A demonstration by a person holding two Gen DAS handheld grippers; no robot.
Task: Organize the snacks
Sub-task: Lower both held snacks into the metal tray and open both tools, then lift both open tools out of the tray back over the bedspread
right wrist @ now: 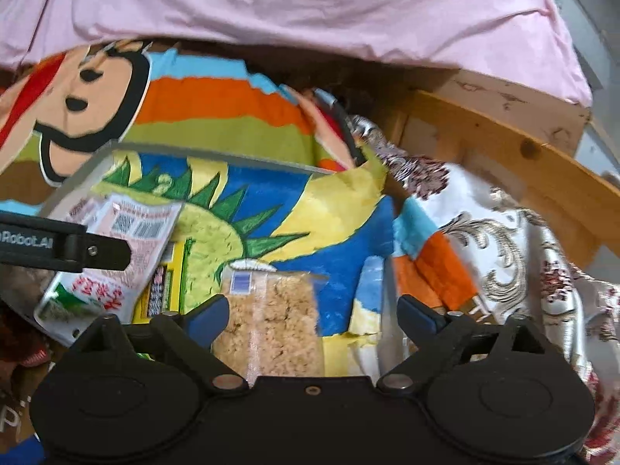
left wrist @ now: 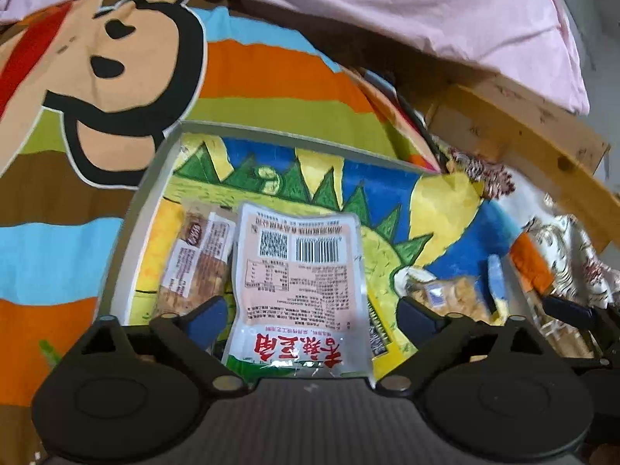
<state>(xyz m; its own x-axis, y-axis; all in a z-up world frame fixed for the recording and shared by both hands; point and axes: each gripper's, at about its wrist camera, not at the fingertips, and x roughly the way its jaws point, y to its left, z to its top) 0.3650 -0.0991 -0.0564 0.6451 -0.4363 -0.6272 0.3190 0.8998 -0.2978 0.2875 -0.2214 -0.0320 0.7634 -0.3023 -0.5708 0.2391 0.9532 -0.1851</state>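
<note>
A: Left gripper (left wrist: 312,319), black with blue-tipped fingers (left wrist: 207,316): jaws spread wide. The pale pink foil snack pouch with the barcode and red characters (left wrist: 300,283) lies flat between them, pads apart from its edges, so nothing gripped.

B: Right gripper (right wrist: 312,319)?

A: Same build, also wide open. The clear packet of crumbly tan crisp bars (right wrist: 273,329) sits between its fingers (right wrist: 420,316), left pad just beside the packet's edge, right pad well apart. Contact on the left, cannot tell.

B: Where are the snacks?

A: All inside the shallow grey-rimmed tray (left wrist: 128,240), whose floor is lined with a bright dinosaur drawing in yellow, green and blue (left wrist: 387,201). Pink pouch near the tray's left half, printed back up, overlapping a yellow packet (right wrist: 170,283) under its lower right corner. Just left of the pouch, touching it, a brown wrapped snack bar with white labels (left wrist: 197,263). The tan packet lies toward the right side, apart from the pouch.

B: Around the tray?

A: Tray rests on a striped cartoon-monkey blanket, orange, green, blue, brown (left wrist: 252,73). Beyond it, a rumpled pink sheet (right wrist: 310,7) overhangs. To the right, a light wooden bed frame (right wrist: 503,155) and a white cloth with brown floral scrolls (right wrist: 503,232). From the right wrist view, the left gripper's black arm crosses over the pink pouch.
</note>
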